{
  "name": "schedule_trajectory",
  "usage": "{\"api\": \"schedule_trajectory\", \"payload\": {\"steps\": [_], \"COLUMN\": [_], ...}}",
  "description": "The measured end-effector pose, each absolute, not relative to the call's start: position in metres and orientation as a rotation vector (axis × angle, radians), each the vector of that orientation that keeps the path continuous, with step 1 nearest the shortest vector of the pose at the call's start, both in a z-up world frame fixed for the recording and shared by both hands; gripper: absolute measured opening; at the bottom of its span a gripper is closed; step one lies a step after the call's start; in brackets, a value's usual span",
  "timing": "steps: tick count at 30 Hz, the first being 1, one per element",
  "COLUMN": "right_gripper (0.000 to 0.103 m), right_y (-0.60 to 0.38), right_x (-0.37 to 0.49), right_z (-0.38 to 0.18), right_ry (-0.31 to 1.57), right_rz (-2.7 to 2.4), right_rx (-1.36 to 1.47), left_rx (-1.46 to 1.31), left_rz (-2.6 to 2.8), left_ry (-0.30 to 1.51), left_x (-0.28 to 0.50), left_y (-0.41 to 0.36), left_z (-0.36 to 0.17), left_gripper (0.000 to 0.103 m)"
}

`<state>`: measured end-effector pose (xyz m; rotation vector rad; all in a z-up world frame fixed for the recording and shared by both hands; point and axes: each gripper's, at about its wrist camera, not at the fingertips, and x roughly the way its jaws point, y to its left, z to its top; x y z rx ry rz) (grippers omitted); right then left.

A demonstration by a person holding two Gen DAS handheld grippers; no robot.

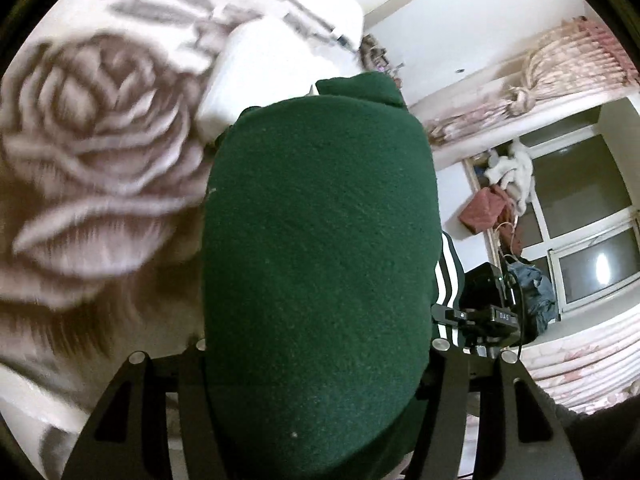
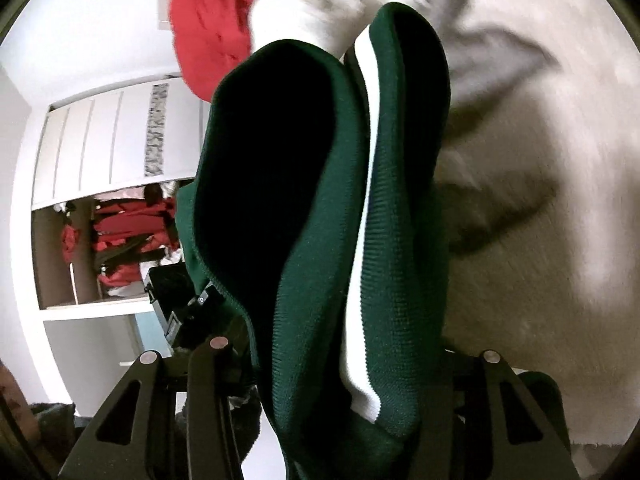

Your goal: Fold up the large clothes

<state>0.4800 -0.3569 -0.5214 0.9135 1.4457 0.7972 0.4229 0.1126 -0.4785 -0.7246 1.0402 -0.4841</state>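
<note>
At the left of the left wrist view lies a plush blanket with a grey rose print (image 1: 92, 152). At centre, the dark green fleecy knit garment (image 1: 320, 260) bulges between the left gripper (image 1: 316, 408), clenched on it. In the right wrist view, its white-striped ribbed fold (image 2: 360, 240) hangs pinched in the right gripper (image 2: 340, 412).

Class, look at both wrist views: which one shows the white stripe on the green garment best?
The right wrist view. There the white stripe runs in one long band down the green garment, close to the lens. The left wrist view shows only short bits of striping at the garment's right edge, mostly hidden behind green cloth.
</note>
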Motion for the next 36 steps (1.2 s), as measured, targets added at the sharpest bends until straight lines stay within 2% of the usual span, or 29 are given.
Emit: {"api": "schedule_trajectory", "payload": {"steps": [4, 8, 12, 16, 19, 21, 22, 24, 26, 29, 31, 36], "right_gripper": [0.049, 0.049, 0.049, 0.049, 0.047, 0.046, 0.046, 0.046, 0.047, 0.047, 0.051, 0.063], "right_y": [-0.374, -0.369, -0.354, -0.319, -0.303, -0.297, -0.303, -0.31, -0.316, -0.321, -0.323, -0.305], "right_x": [0.517, 0.591, 0.692, 0.783, 0.835, 0.854, 0.861, 0.868, 0.864, 0.862, 0.851, 0.833], "right_z": [-0.465, -0.414, -0.387, -0.399, -0.442, -0.468, -0.481, -0.503, -0.519, -0.519, -0.52, -0.474], "right_ry": [1.379, 1.318, 1.294, 1.328, 1.386, 1.411, 1.419, 1.428, 1.439, 1.424, 1.418, 1.407], "right_rz": [0.822, 0.825, 0.812, 0.782, 0.723, 0.68, 0.669, 0.663, 0.659, 0.642, 0.608, 0.45], "right_rx": [0.893, 0.851, 0.807, 0.782, 0.753, 0.739, 0.748, 0.755, 0.744, 0.746, 0.696, 0.432], "left_rx": [-0.725, -0.725, -0.767, -0.801, -0.774, -0.771, -0.785, -0.796, -0.781, -0.771, -0.728, -0.697], "left_rz": [-0.502, -0.517, -0.519, -0.494, -0.443, -0.446, -0.45, -0.478, -0.486, -0.475, -0.429, -0.355], "left_ry": [0.981, 0.936, 0.924, 0.982, 1.074, 1.089, 1.089, 1.08, 1.085, 1.096, 1.114, 1.126], "left_x": [0.468, 0.533, 0.618, 0.697, 0.744, 0.761, 0.764, 0.768, 0.768, 0.762, 0.757, 0.742], "left_y": [0.122, 0.134, 0.154, 0.168, 0.174, 0.181, 0.184, 0.187, 0.185, 0.182, 0.175, 0.167], "left_z": [-0.433, -0.402, -0.407, -0.458, -0.515, -0.546, -0.554, -0.573, -0.579, -0.57, -0.549, -0.511], "left_gripper": [0.056, 0.056, 0.056, 0.056, 0.056, 0.063, 0.071, 0.077, 0.083, 0.083, 0.083, 0.082]}}
